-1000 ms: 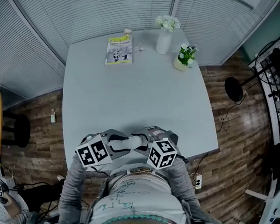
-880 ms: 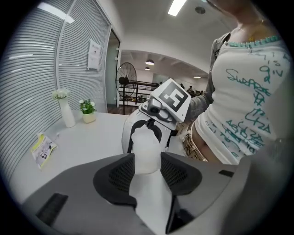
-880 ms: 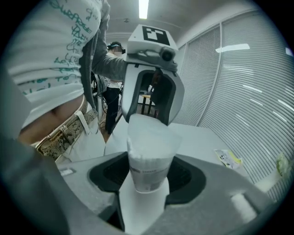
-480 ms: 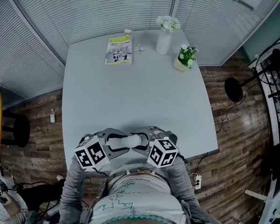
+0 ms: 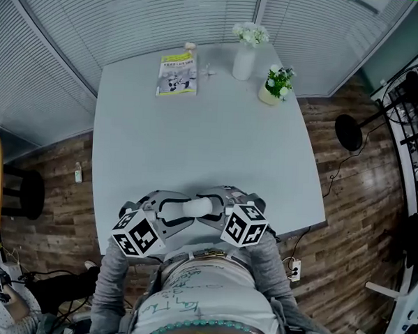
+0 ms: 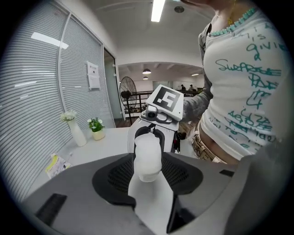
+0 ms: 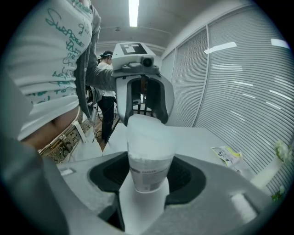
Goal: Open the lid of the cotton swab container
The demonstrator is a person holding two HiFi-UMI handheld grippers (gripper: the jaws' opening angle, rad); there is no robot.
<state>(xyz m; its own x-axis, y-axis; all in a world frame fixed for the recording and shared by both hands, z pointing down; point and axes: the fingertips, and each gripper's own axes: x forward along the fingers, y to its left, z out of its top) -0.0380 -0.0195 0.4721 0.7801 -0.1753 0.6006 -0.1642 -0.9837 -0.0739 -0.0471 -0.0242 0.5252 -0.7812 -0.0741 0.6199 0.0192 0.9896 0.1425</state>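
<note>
Over table, container in right gripper

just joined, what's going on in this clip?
A person at the near edge of a table holds a cotton swab container between two handheld grippers. The right gripper has its jaws closed on the labelled end. The left gripper has the other end between its jaws, pads against it, and those jaws have just been opening a little. The container looks in one piece, so the lid does not appear to be off yet.
</note>
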